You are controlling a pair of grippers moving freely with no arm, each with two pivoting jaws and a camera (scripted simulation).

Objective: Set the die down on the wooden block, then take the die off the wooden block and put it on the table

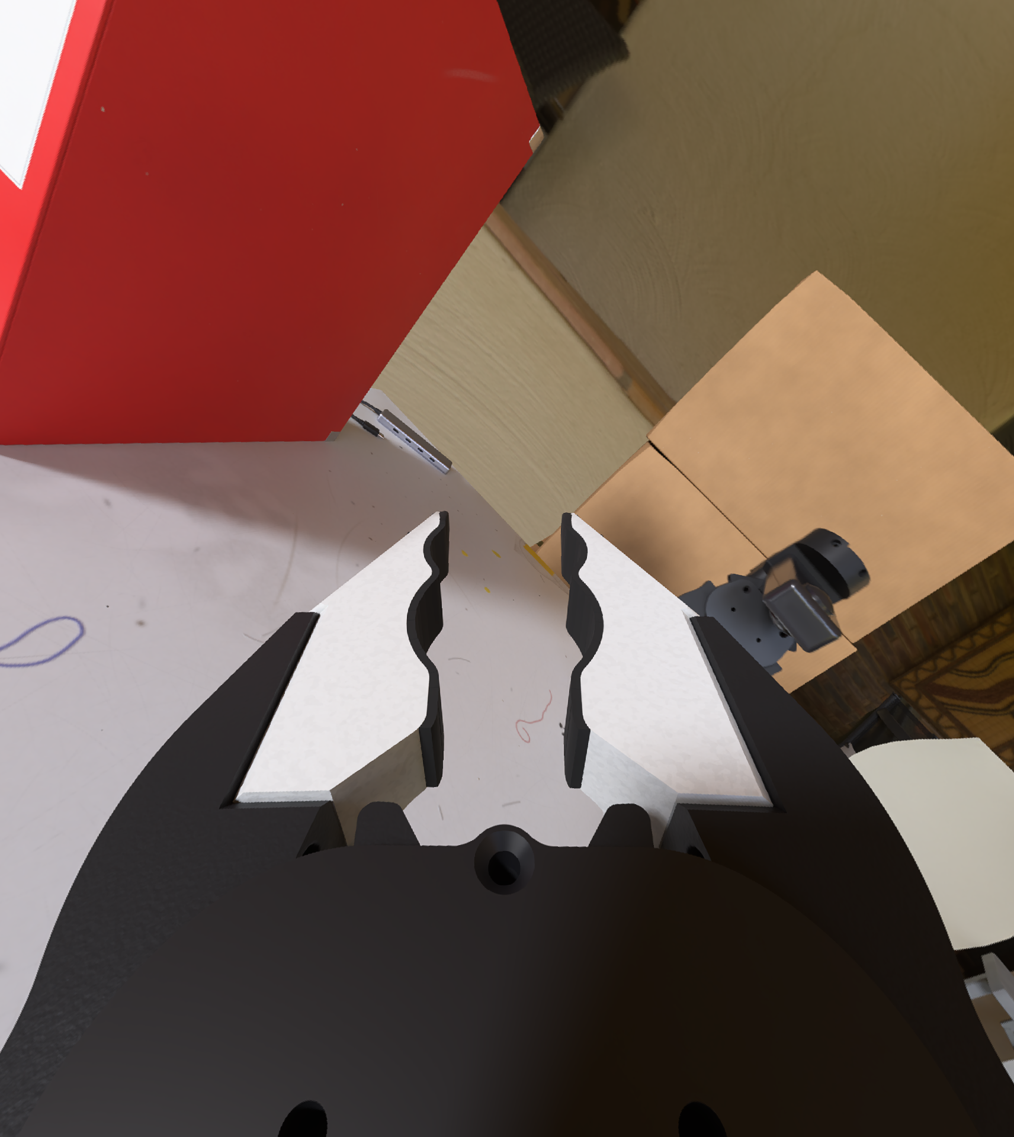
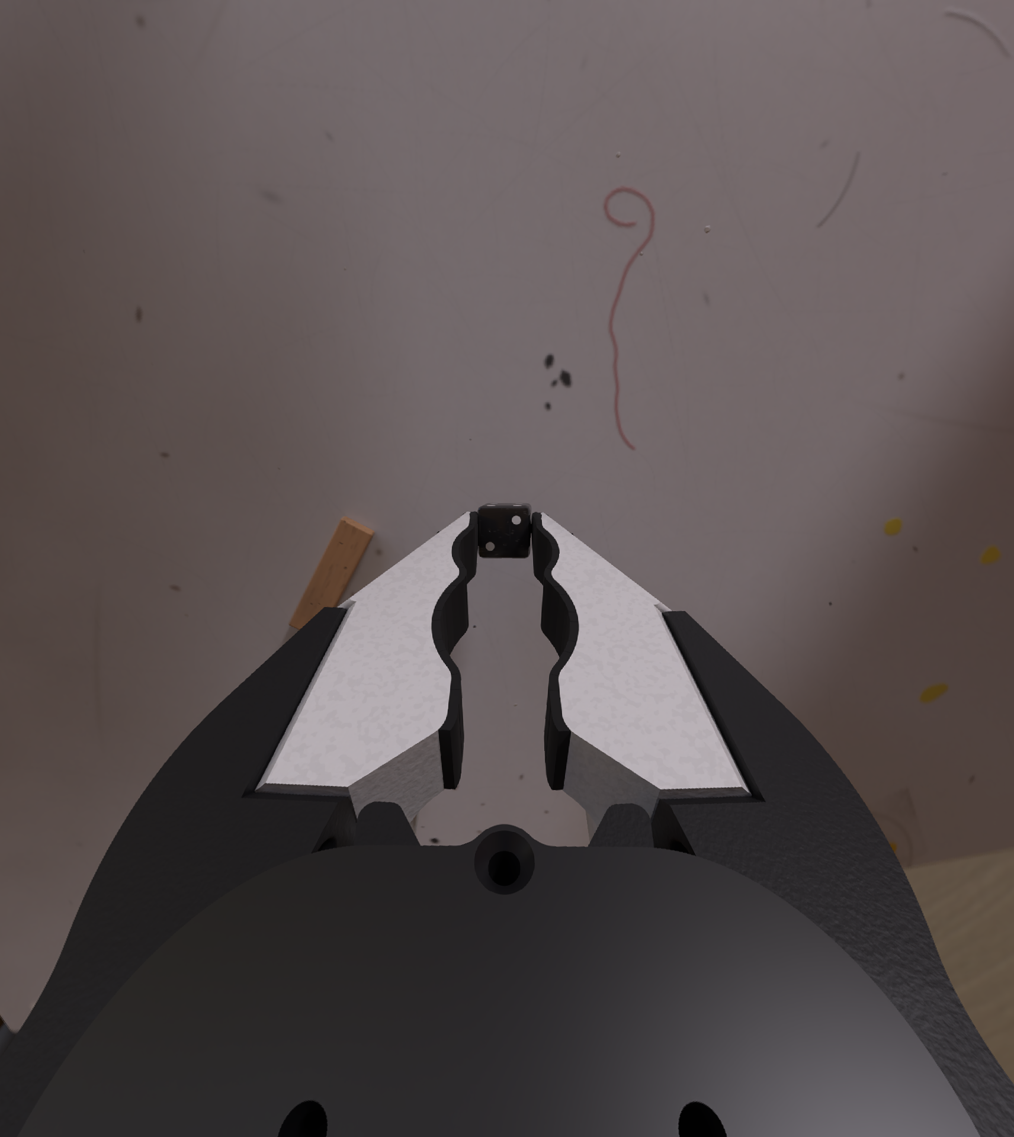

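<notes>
In the right wrist view my right gripper (image 2: pixel 504 523) is shut on a small black die (image 2: pixel 503 534) with white pips, pinched between the fingertips above the grey table (image 2: pixel 307 246). A thin wooden block (image 2: pixel 332 572) lies flat on the table just left of the left finger, partly hidden by it. In the left wrist view my left gripper (image 1: pixel 504 523) is open and empty above the table (image 1: pixel 123 554). The other gripper (image 1: pixel 800 597) shows farther off to the right in that view. The die and block do not show in the left wrist view.
A big red binder (image 1: pixel 215 215) stands on the table at the upper left. A grey USB hub (image 1: pixel 412 440) lies by the table edge. A cardboard box (image 1: pixel 800 443) stands off the table. Pen scribbles (image 2: pixel 624 307) mark the tabletop. The table's edge runs at lower right (image 2: pixel 984 861).
</notes>
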